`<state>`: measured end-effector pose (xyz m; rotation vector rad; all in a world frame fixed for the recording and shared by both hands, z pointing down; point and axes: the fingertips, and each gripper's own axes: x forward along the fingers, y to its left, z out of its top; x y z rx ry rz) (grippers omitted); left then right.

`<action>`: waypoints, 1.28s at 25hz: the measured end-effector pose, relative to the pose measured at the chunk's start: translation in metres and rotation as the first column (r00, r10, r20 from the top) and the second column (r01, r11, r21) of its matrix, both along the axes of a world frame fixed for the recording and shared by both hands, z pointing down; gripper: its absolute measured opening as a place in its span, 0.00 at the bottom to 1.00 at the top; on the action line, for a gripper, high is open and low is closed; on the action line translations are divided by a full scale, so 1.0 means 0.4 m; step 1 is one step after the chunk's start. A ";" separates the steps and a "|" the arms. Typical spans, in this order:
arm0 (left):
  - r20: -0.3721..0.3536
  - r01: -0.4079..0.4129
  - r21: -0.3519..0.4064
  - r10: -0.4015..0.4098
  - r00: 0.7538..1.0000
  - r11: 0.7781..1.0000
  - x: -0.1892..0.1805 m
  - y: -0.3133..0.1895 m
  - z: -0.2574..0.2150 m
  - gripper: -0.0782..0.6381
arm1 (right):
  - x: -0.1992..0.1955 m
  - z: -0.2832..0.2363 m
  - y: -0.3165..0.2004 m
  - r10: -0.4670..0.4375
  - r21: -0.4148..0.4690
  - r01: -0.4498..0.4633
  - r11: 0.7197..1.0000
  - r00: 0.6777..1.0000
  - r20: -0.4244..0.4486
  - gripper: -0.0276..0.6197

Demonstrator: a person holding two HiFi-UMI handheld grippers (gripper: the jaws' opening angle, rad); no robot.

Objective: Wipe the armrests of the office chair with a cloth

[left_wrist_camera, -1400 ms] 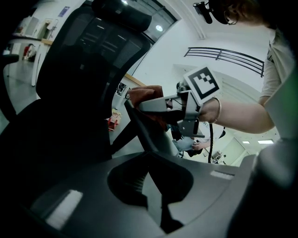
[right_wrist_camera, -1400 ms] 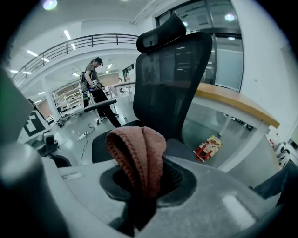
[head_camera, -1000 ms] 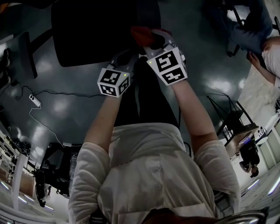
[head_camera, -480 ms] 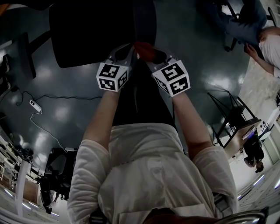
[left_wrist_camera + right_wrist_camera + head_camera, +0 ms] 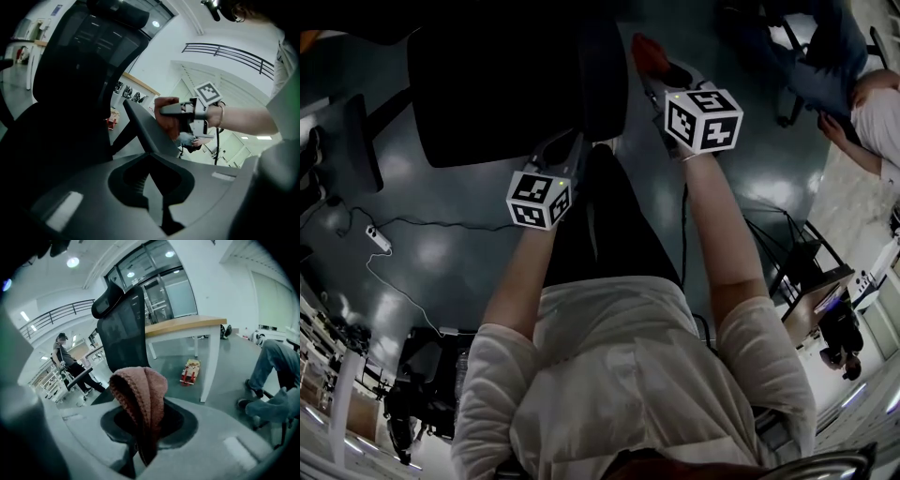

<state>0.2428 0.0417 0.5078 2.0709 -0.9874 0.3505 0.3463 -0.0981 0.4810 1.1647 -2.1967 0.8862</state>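
The right gripper [image 5: 664, 77], clamped on the reddish cloth [image 5: 140, 392], holds it just right of the office chair's [image 5: 492, 89] armrest [image 5: 602, 80], upper centre in the head view. The left gripper [image 5: 566, 156] has its jaws drawn close at the armrest's near end, seemingly pinching it to steady the chair for wiping.

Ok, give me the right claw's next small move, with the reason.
Probably swing the right claw left and down until the cloth lies on the far end of the armrest. The cloth is pinched in it but sits in the air beside the armrest, apart from it, so nothing gets wiped yet.
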 end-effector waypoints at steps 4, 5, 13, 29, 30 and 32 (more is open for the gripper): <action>-0.002 0.006 -0.015 -0.006 1.000 1.000 0.001 0.002 -0.003 0.12 | -0.047 0.007 -0.137 -0.044 0.024 0.042 0.999 0.997 0.070 0.14; -0.002 0.009 -0.017 -0.009 1.000 1.000 0.001 0.001 -0.003 0.12 | -0.060 0.014 -0.157 -0.053 0.013 0.052 0.999 0.995 0.090 0.14; -0.001 0.052 -0.036 -0.052 0.999 0.998 -0.023 -0.003 0.015 0.12 | -0.117 0.057 -0.156 -0.014 -0.077 0.036 0.996 0.964 0.266 0.14; -0.007 0.035 0.024 -0.035 0.999 0.999 -0.001 -0.010 -0.011 0.12 | -0.041 0.035 0.095 0.090 -0.115 -0.060 0.992 0.956 0.280 0.14; -0.007 0.035 0.030 -0.035 0.999 0.999 0.001 -0.011 -0.011 0.12 | -0.038 0.033 0.112 0.094 -0.111 -0.065 0.992 0.956 0.279 0.14; -0.013 0.034 0.035 -0.033 0.999 0.999 0.002 -0.013 -0.012 0.12 | -0.035 0.032 0.147 0.107 -0.110 -0.079 0.991 0.953 0.282 0.14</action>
